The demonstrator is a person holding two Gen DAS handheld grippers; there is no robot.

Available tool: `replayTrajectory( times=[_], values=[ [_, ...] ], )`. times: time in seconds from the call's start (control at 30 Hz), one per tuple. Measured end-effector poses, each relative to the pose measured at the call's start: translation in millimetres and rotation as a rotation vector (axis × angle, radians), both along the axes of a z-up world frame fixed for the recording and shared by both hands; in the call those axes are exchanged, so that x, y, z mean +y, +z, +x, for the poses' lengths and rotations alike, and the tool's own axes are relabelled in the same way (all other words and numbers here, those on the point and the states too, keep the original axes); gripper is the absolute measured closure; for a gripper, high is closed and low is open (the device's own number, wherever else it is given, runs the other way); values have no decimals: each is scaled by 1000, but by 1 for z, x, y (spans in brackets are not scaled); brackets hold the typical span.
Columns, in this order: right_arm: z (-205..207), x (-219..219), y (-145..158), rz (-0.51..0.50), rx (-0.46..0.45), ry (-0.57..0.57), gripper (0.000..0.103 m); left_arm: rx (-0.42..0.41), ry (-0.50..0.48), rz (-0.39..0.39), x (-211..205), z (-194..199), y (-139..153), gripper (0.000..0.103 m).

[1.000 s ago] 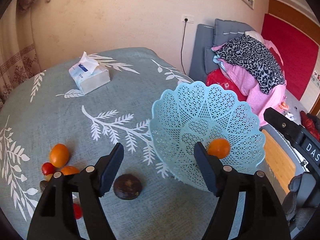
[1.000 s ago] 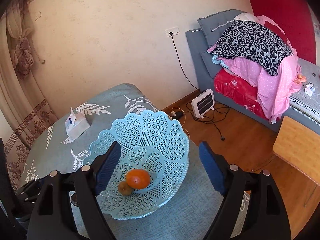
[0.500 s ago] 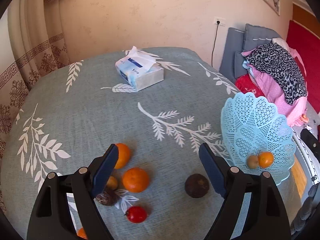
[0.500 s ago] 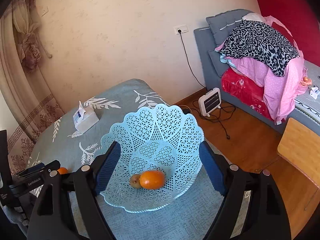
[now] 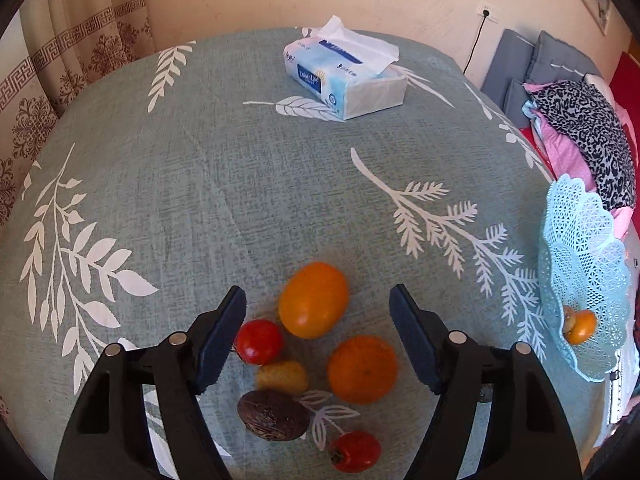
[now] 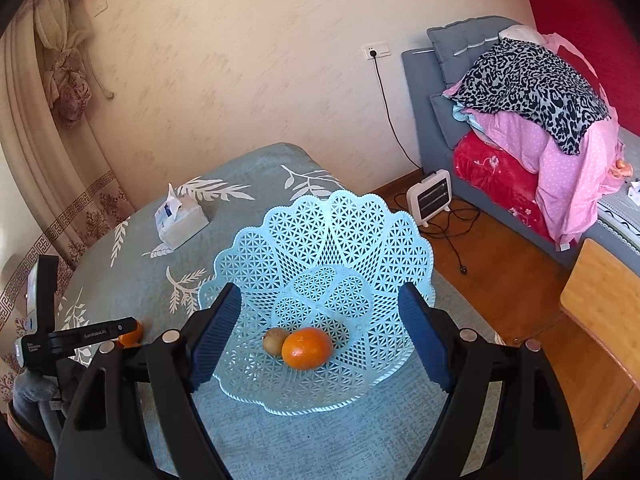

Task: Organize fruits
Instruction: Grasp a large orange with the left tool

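- Counter [image 5: 224, 184]: I see a teal cloth with white leaf print covering it; a tissue box [image 5: 346, 76] sits at the far side, near a cream wall.
- Room: patterned curtain at left; a bed [image 6: 532, 132] piled with pink and leopard bedding at right; a small heater [image 6: 430, 196] on the wooden floor.
- Basket [image 6: 320, 264]: pale blue lattice plastic with a scalloped rim, at the counter's right edge. It holds one orange [image 6: 307, 348] touching a small brown fruit [image 6: 275, 340].
- Loose fruit, grouped on the cloth: a large yellow-orange oval fruit [image 5: 313, 300], a round orange fruit [image 5: 362, 369], a dark wrinkled fruit [image 5: 273, 415], two red tomatoes [image 5: 259, 341], and a small yellow fruit [image 5: 282, 376].
- Left gripper [image 5: 318, 338]: jaws wide apart, holding nothing, poised over the loose group.
- Right gripper [image 6: 320, 336]: jaws wide, holding nothing, aimed at the basket.
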State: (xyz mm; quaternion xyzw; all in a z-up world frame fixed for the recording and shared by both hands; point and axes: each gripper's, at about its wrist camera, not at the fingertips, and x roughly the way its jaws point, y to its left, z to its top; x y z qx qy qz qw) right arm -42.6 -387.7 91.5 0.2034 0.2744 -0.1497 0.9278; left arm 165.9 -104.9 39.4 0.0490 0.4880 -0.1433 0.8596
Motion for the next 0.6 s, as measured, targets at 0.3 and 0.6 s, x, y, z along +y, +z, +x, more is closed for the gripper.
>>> replayTrajectory(
  times=[0.3, 0.6],
  values=[
    [4, 7, -4, 3, 14, 21, 21, 25, -9, 17, -2, 14, -22, 36],
    [9, 35, -6, -17, 29, 88, 21, 31, -18, 6, 0, 13, -16, 64]
  ],
)
